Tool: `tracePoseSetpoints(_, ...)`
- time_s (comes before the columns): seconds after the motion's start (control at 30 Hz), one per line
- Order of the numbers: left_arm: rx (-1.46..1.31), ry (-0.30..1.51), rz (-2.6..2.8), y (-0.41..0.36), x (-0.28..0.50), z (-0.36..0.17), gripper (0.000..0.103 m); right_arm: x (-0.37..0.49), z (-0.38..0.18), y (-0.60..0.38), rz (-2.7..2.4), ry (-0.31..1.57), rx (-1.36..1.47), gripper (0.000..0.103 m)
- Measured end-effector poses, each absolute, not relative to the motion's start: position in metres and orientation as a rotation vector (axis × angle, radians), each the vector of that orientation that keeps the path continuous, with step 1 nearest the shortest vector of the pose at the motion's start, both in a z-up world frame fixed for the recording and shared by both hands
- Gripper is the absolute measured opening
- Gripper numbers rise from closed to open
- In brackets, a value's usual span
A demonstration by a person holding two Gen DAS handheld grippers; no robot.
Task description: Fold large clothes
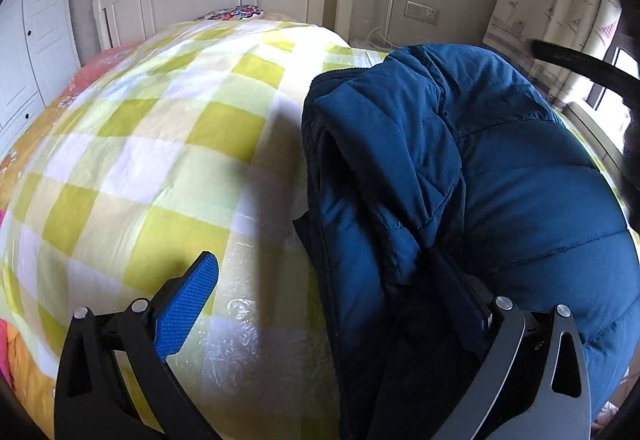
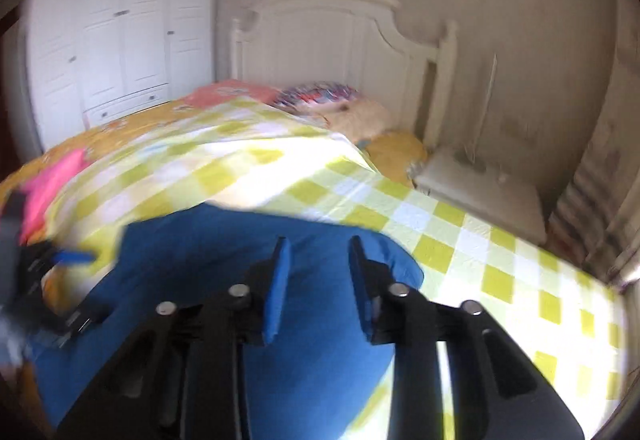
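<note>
A blue puffer jacket (image 1: 472, 176) lies bunched on the green-and-white checked bedspread (image 1: 152, 144). My left gripper (image 1: 320, 288) is open wide; its left pad (image 1: 188, 304) is bare over the bedspread, and its right finger is partly buried in a jacket fold. In the right wrist view the jacket (image 2: 224, 260) lies below my right gripper (image 2: 318, 268), which is open and empty above it. The left gripper (image 2: 60, 264) shows blurred at the jacket's left edge.
A white headboard (image 2: 340, 52) and pillows (image 2: 320, 96) stand at the bed's far end. A white wardrobe (image 2: 120, 36) is at the left. A white bedside stand (image 2: 480, 188) and curtains (image 1: 560, 0) are on the right. A pink cloth (image 2: 52, 184) lies at the bed's left.
</note>
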State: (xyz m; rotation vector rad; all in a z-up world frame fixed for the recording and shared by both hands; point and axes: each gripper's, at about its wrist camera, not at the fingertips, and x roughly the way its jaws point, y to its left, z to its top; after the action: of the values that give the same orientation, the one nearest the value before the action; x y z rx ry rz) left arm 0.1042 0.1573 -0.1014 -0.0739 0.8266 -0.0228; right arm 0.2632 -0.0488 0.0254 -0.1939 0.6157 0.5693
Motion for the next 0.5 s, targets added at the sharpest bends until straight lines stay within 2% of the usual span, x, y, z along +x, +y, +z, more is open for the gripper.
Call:
tracePoseSetpoints(0.1,-0.086,0.827,-0.013,0.154,0.11,-0.101,0.099,0.318,-0.04,-0.019,0.66,0.893,-0.245,0.015)
tracePoseSetpoints(0.23,0.015,0.791,0.057,0.154,0.106,-0.067,0.098,0.331,-0.048,-0.01,0.649,0.918,-0.282,0.014)
tracePoseSetpoints(0.37,-0.127,0.66,-0.067,0.158,0.119,-0.003,0.098,0.324,-0.053,-0.01,0.645,0.9,-0.25,0.014)
tracePoseSetpoints(0.43,-0.128,0.669,-0.103,0.147,0.145,0.008,0.098,0.324,-0.053,-0.013,0.651,0.897,-0.225,0.014)
tracePoseSetpoints(0.5,-0.051,0.755,-0.084,0.128,0.185,-0.006,0.098,0.323,-0.053,-0.014,0.654,0.893,-0.224,0.014)
